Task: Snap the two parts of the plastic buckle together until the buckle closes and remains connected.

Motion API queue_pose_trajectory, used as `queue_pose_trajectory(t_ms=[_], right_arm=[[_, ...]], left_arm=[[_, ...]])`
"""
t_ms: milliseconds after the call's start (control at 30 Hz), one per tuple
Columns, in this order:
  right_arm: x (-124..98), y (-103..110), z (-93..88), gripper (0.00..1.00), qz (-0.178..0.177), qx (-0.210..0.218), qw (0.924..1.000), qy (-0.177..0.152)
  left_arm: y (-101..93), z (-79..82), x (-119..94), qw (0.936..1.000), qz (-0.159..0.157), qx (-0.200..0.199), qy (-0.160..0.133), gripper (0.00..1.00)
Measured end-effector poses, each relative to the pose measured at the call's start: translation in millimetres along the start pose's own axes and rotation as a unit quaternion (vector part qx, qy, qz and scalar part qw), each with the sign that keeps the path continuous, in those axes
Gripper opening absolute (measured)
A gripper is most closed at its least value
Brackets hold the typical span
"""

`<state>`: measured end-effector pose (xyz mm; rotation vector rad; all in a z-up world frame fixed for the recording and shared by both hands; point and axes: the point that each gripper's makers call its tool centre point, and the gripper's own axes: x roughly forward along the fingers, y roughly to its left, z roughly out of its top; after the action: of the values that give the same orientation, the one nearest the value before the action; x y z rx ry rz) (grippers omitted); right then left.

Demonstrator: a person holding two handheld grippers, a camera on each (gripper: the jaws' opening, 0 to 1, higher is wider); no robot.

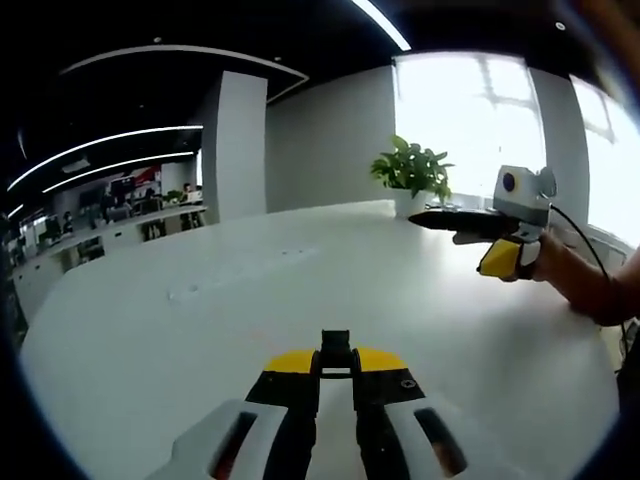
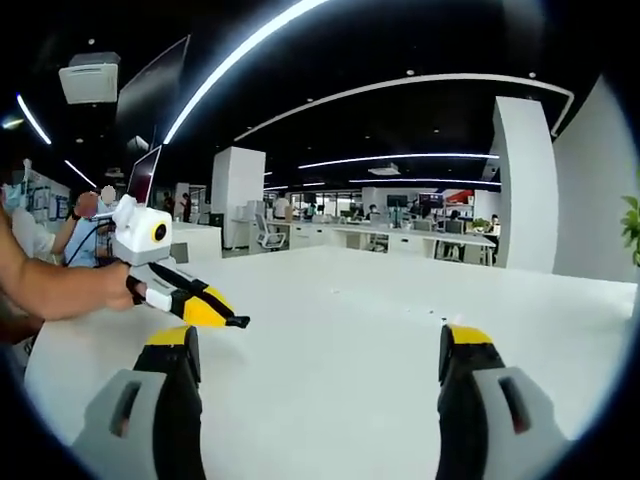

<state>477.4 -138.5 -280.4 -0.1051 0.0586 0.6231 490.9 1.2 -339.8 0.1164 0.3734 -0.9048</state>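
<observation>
Clamped in the left hand-held gripper (image 1: 337, 368) was a black buckle part (image 1: 336, 350), which was best brought squarely toward the gaping, empty right hand-held gripper (image 2: 318, 362) above the desk (image 1: 250, 300).

Here's the small black plastic buckle piece (image 1: 336, 348), pinched at the very tip of the left claw (image 1: 336, 366). It pokes out just past the yellow jaw ends, squarish, and is held clear above the white tabletop (image 1: 250, 300). From the right gripper view it's a dark nub (image 2: 241, 322) at that claw's tip, too small for detail.
</observation>
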Motion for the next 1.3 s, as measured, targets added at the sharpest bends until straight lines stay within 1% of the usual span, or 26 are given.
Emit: queue_pose_trajectory(t_ms=[133, 467, 1100, 1233, 1300], right_arm=[[0, 1, -1.3, 1.00, 0.002, 0.002, 1.0000, 0.004], [-1, -1, -3.2, 1.00, 0.005, 0.012, 0.9999, 0.007], [0, -2, -4.2, 1.00, 0.004, 0.014, 0.9998, 0.009], [-1, 1, -3.8, 0.99, 0.010, 0.022, 0.9997, 0.006], [-1, 1, -5.4, 0.99, 0.011, 0.025, 0.9996, 0.009]], left_arm=[[3.7, -1.3, 5, 1.0000, 0.004, 0.002, 0.006, 0.10], [5.5, 6.0, 19, 1.0000, 0.002, 0.000, 0.006, 0.10], [13.1, 15.0, 28, 1.0000, 0.003, -0.003, 0.007, 0.10], [16.1, 16.3, 31, 0.9999, 0.004, -0.007, 0.007, 0.10], [16.7, 16.7, 32, 0.9999, 0.004, -0.009, 0.007, 0.10]])
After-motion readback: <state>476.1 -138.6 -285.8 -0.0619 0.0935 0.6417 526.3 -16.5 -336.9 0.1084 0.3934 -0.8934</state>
